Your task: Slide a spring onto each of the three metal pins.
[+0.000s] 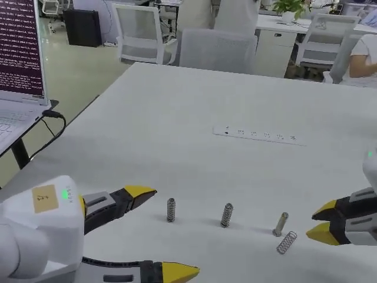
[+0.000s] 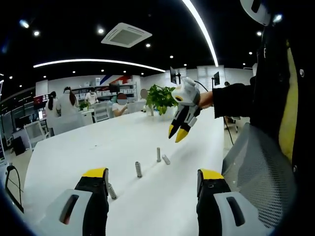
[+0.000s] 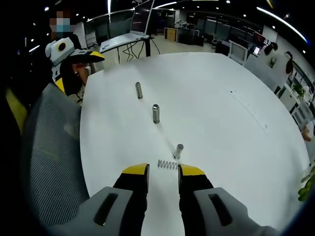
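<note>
Lower right, the right gripper, jaws apart, should pinch the loose spring near one end; left gripper jaws spread wide.

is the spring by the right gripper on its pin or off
Off. The spring lies on its side on the table next to the pin, which is bare.

The left tongs and right tongs are white, with black jaws and yellow tips. The left has a green light and a tan sticker. The sleeve is black.
</note>
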The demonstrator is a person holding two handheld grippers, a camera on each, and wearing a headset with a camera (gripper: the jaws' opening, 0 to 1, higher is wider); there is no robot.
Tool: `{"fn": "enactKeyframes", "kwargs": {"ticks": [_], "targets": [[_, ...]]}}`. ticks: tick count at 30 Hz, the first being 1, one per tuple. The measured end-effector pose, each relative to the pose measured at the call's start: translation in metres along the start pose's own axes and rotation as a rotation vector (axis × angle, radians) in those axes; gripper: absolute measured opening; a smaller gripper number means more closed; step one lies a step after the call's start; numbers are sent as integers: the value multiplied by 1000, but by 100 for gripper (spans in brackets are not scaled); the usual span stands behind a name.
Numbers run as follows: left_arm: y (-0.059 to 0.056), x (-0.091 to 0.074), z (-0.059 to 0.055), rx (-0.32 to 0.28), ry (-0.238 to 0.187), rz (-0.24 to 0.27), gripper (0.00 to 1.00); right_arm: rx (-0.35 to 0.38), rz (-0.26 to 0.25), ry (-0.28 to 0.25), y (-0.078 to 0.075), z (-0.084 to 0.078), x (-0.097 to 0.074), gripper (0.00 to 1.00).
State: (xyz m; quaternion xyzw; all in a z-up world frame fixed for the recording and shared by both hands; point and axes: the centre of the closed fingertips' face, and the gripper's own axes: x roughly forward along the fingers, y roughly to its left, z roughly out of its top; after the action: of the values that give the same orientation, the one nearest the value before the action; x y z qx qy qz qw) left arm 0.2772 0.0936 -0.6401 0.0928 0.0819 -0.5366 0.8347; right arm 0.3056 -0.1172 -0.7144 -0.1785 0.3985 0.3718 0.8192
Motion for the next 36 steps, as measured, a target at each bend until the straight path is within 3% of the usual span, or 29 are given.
{"fn": "enactKeyframes", "kwargs": {"ticks": [4, 14, 22, 26, 36], "targets": [[0, -1, -1, -2, 5, 7, 70, 1, -6, 44, -5, -16, 9, 22], [0, 0, 0, -13, 4, 17, 69, 0, -2, 58, -16, -30, 27, 23], [0, 1, -2, -20, 14, 13, 68, -27, 20, 46, -29, -31, 42, 23], [1, 2, -3, -24, 18, 14, 68, -70, 69, 65, -26, -35, 48, 23], [2, 3, -4, -31, 24, 24, 67, -116, 99, 121, -30, -38, 61, 21]]}}
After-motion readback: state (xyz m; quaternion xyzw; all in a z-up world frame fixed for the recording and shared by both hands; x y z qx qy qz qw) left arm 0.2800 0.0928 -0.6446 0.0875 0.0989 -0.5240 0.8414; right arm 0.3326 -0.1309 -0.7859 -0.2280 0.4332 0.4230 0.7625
